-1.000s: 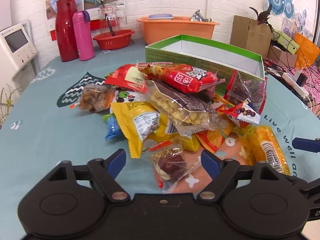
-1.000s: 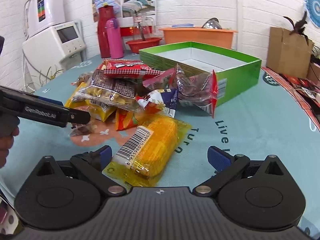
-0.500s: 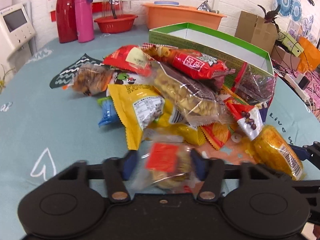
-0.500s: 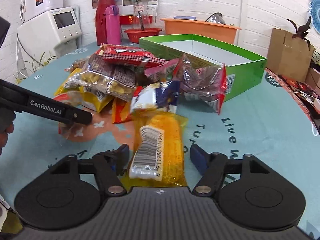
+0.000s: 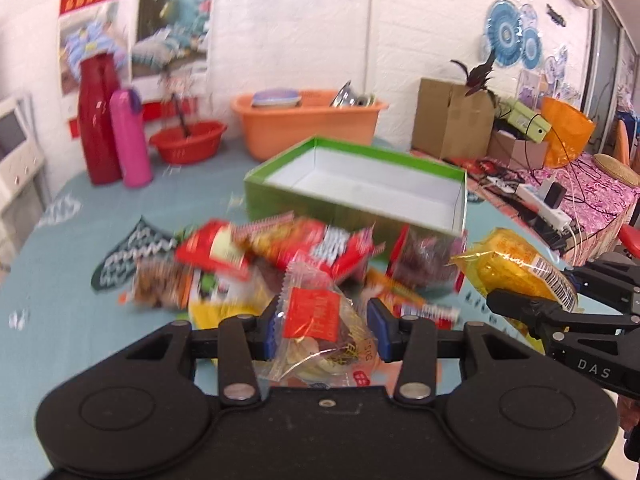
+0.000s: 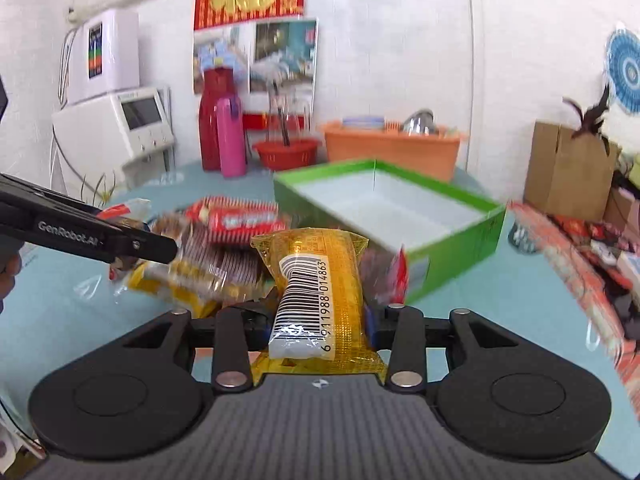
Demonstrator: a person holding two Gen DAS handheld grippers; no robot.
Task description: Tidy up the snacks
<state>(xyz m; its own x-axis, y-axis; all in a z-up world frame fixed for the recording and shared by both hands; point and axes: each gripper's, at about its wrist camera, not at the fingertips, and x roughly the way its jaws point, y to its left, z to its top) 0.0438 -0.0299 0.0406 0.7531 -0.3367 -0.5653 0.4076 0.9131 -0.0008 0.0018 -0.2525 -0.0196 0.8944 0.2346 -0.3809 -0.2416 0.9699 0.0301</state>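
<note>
My left gripper (image 5: 326, 330) is shut on a clear snack packet with a red label (image 5: 316, 320) and holds it above the table. My right gripper (image 6: 318, 320) is shut on a yellow packet with a barcode (image 6: 316, 280), also lifted; this packet shows in the left wrist view (image 5: 516, 268). A pile of snack packets (image 5: 260, 260) lies on the teal tablecloth in front of an open green box (image 5: 360, 188) with a white, empty inside. The box also shows in the right wrist view (image 6: 400, 208). The left gripper's arm (image 6: 88, 232) crosses the right wrist view at left.
At the back of the table stand a red jug (image 5: 98, 124), a pink bottle (image 5: 130, 140), a red bowl (image 5: 188, 146) and an orange tub (image 5: 308, 120). A cardboard box (image 5: 452, 124) and cluttered items sit beyond the right edge. A white appliance (image 6: 116, 132) stands at far left.
Both grippers have closed on their packets and lifted them off the table. Both views have tilted up and drawn back from the pile toward the box.
</note>
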